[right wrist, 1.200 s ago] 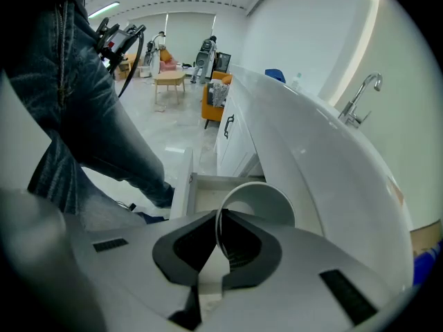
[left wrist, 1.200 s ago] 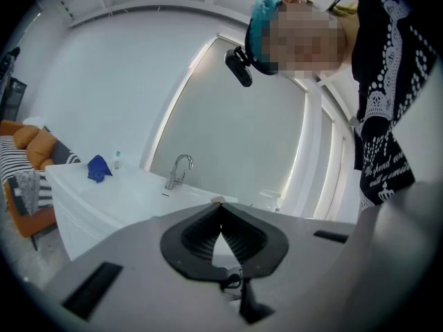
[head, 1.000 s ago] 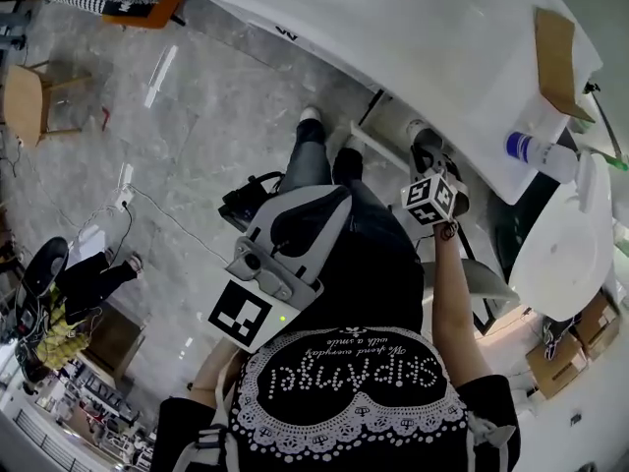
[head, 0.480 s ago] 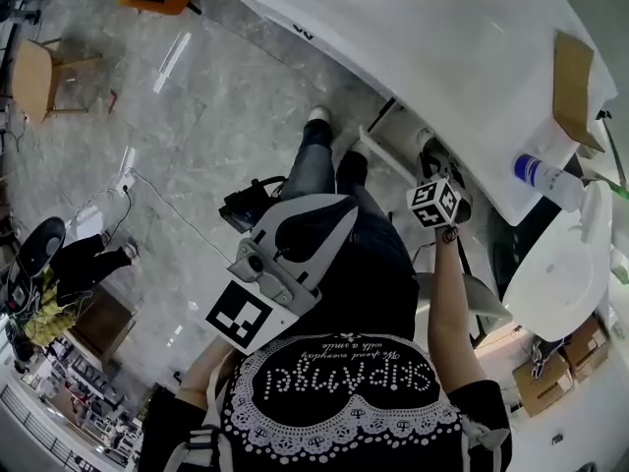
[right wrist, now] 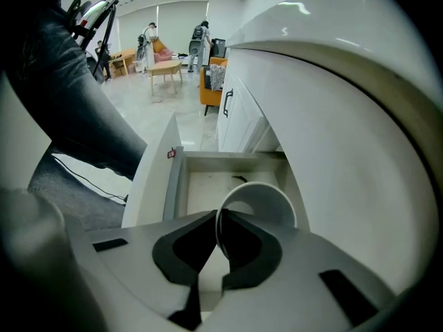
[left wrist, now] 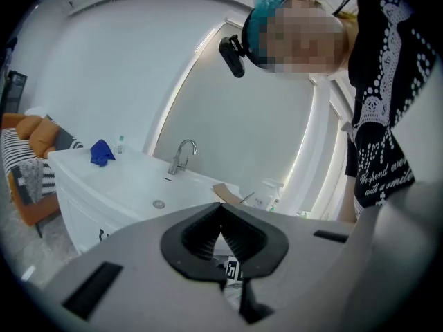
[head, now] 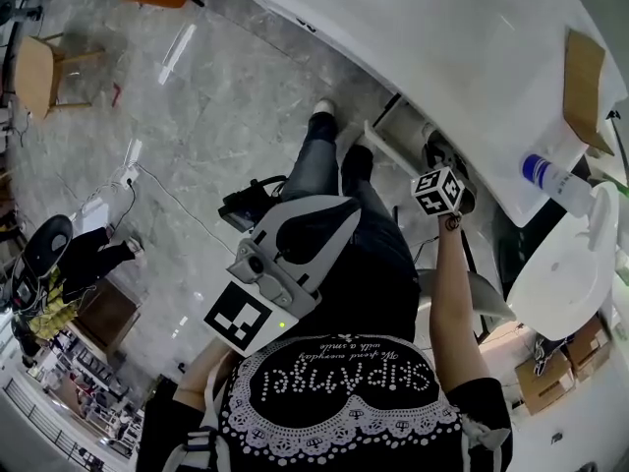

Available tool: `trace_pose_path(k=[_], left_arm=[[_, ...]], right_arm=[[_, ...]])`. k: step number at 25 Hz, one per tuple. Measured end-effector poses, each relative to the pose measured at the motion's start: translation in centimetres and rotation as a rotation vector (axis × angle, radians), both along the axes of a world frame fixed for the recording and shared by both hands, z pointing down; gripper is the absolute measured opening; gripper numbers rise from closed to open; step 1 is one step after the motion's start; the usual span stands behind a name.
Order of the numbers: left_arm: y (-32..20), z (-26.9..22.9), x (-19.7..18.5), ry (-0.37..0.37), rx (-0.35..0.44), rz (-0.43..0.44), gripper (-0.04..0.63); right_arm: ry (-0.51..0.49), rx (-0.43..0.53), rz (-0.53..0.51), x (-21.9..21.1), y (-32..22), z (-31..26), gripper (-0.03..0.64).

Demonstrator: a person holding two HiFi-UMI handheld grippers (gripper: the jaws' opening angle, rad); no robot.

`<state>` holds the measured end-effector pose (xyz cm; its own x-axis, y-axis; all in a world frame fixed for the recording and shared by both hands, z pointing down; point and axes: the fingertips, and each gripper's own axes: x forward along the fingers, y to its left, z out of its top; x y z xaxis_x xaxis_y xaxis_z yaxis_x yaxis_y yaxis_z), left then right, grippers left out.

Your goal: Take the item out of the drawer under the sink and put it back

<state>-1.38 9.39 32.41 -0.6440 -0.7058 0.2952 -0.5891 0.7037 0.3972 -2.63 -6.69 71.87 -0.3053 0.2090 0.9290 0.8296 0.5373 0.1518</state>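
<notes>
In the right gripper view the drawer [right wrist: 208, 184] under the white counter stands pulled out, its pale floor showing. My right gripper [right wrist: 218, 216] is shut on the rim of a white cup [right wrist: 266, 200] and points steeply down over the drawer's opening. In the head view its marker cube [head: 439, 191] hangs beside the open drawer [head: 385, 144], with the cup hidden there. My left gripper [left wrist: 221, 216] is shut with nothing between its jaws, held near level in front of my body and facing the counter.
A white counter [head: 462, 57] curves along the right, with a round basin [head: 565, 273], a blue-capped bottle [head: 550, 180] and a brown board [head: 582, 77]. A faucet [left wrist: 181, 154] and a blue cloth [left wrist: 102, 152] are on the counter. Chairs and people are far across the floor.
My right gripper with the cup has sunk a little toward the open drawer. The left gripper has stayed where it was.
</notes>
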Motion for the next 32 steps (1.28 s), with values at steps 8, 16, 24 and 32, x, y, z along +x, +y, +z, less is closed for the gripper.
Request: trace_pose_path(k=[8, 16, 24, 32], left_arm=[[0.2, 0.6, 0.1, 0.020, -0.009, 0.005, 0.005], [0.4, 1.4, 0.5, 0.043, -0.009, -0.003, 0.005], [0.7, 1.6, 0.5, 0.050, -0.012, -0.026, 0.005], [1.0, 1.7, 0.3, 0.058, -0.019, -0.038, 0.005]], right_arm=[[0.000, 0.009, -0.015, -0.6, 0.6, 0.9, 0.025], [0.023, 0.025, -0.004, -0.7, -0.1, 2.5, 0.025], [0.046, 0.028, 0.023, -1.3, -1.0, 3.4, 0.025], [0.054, 0.029, 0.004, -1.7, -0.5, 3.6, 0.025]])
